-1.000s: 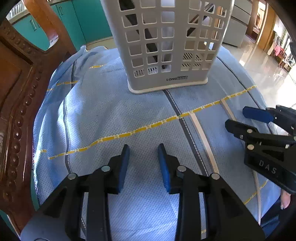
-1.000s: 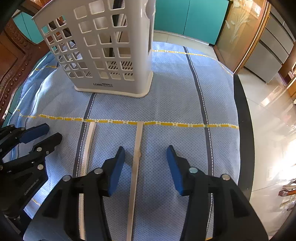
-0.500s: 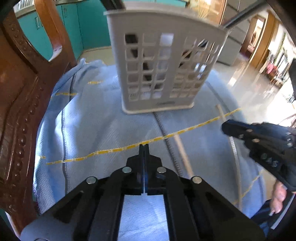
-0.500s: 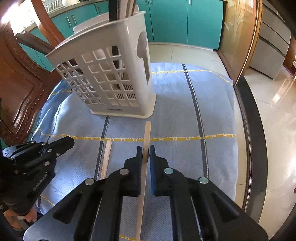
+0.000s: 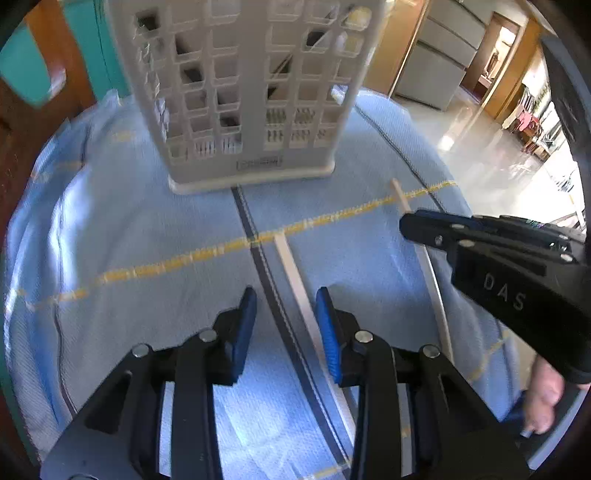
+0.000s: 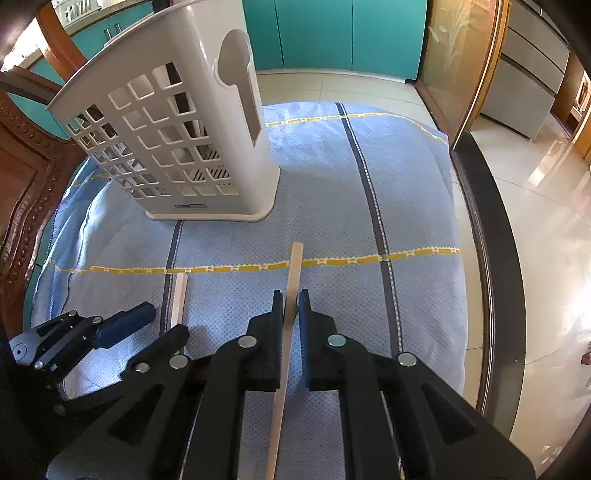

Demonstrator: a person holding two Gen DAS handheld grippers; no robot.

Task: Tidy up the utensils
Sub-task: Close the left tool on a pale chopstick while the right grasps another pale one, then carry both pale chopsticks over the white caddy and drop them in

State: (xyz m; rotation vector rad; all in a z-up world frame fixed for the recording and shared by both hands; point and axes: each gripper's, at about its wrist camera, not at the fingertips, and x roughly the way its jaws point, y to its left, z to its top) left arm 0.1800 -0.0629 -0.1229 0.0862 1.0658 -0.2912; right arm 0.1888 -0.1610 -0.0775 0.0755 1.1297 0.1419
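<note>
Cloth (image 6: 325, 192) light blue, dotted weave, dark grey stripes and yellow dashed lines crossing in a grid. Utensil holder (image 6: 177, 147) upper left of the frame, off-white plastic, square-hole lattice. Right tool (image 6: 291, 300) black with silver rivets; left tool (image 5: 284, 302) black, blue pads (image 5: 245, 325). Chopstick (image 6: 291, 280) in the right tool pale tan wood; second chopstick (image 5: 295, 284) whiter. Cabinets (image 6: 332, 33) teal at top. Chair (image 6: 26, 177) dark red-brown carved wood, left edge. Floor (image 6: 546, 206) cream glossy tile.
</note>
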